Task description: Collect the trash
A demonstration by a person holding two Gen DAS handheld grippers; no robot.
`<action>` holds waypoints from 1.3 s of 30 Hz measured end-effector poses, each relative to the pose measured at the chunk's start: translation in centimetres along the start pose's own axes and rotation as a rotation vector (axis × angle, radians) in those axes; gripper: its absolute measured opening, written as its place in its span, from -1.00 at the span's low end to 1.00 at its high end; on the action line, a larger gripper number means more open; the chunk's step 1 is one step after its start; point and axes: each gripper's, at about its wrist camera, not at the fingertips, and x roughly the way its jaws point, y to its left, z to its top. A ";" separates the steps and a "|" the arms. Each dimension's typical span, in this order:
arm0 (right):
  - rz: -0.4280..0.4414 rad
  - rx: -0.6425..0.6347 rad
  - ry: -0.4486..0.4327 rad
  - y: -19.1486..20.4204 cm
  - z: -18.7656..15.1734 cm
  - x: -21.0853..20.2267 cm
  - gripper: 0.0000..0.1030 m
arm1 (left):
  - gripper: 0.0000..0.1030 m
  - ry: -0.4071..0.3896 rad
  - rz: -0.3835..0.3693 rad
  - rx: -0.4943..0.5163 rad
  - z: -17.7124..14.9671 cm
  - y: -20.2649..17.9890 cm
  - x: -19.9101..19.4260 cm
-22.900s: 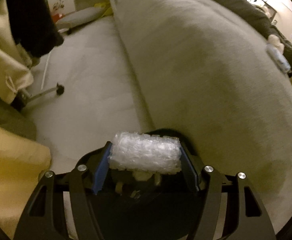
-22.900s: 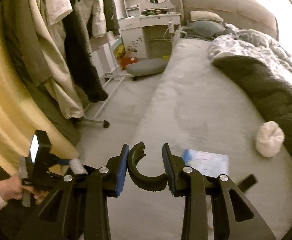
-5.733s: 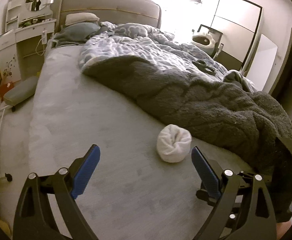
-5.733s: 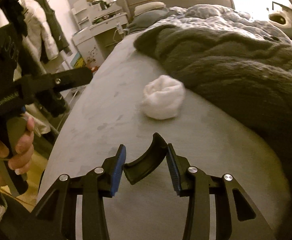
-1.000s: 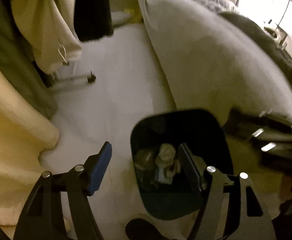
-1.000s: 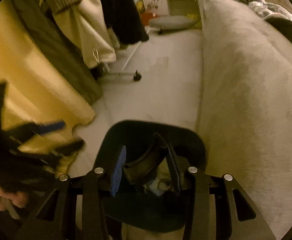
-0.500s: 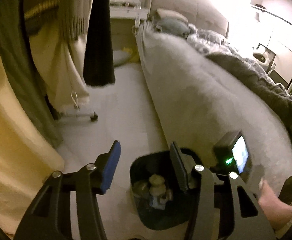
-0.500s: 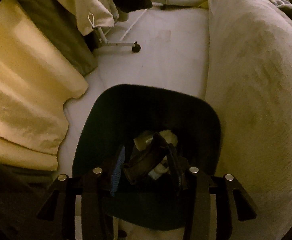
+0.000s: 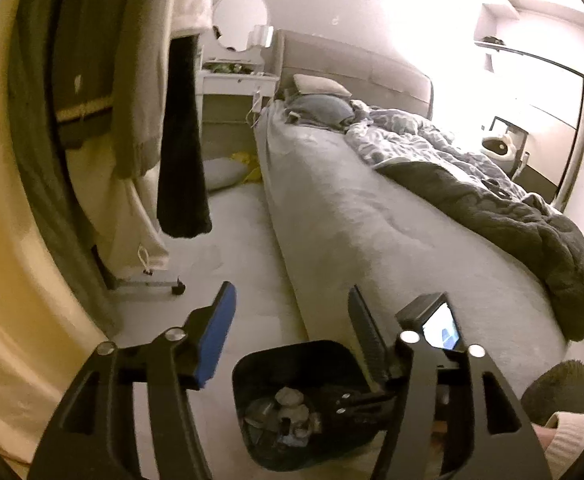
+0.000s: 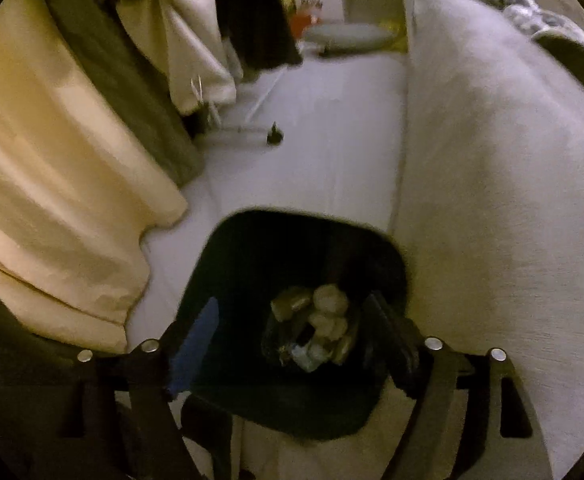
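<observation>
A black trash bin [image 10: 220, 264] stands on the floor beside the bed and holds a pile of trash [image 10: 315, 328]. My right gripper [image 10: 292, 320] hangs open and empty right over the bin's mouth. The curved black piece is not between its fingers. The bin also shows in the left wrist view [image 9: 252, 364], low in the middle, with the right gripper's body reaching into it. My left gripper [image 9: 292, 316] is open and empty, held higher and pointing along the bed.
The grey bed [image 9: 371, 216] runs along the right with a dark blanket [image 9: 511, 216]. Hanging clothes [image 9: 140, 92] and a yellow curtain [image 10: 52, 160] fill the left. A rack's wheeled foot [image 9: 178, 289] stands on the pale floor.
My right gripper has opened over the bin and the curved black piece has left its fingers. My left gripper has tilted up toward the bed.
</observation>
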 end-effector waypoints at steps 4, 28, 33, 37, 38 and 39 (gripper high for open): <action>-0.009 -0.007 -0.103 -0.8 -0.2 -4.9 0.64 | 0.46 -0.022 0.005 0.048 -0.1 -2.1 -1.4; -0.413 0.152 -0.590 -11.2 -12.8 -31.3 0.93 | 0.93 -0.124 0.070 0.127 -0.1 -10.2 -4.7; -0.478 0.202 -0.639 -12.5 -16.6 -35.0 0.93 | 0.93 -0.125 0.071 0.177 -0.4 -10.5 -5.1; -0.534 0.219 -0.641 -13.3 -19.4 -36.8 0.93 | 0.93 -0.120 0.075 0.161 -0.5 -10.0 -4.8; -0.553 0.231 -0.636 -13.8 -20.3 -37.2 0.93 | 0.93 -0.118 0.067 0.151 -0.6 -9.9 -4.7; -0.561 0.240 -0.637 -14.0 -20.9 -37.4 0.93 | 0.93 -0.118 0.062 0.145 -0.6 -10.0 -4.7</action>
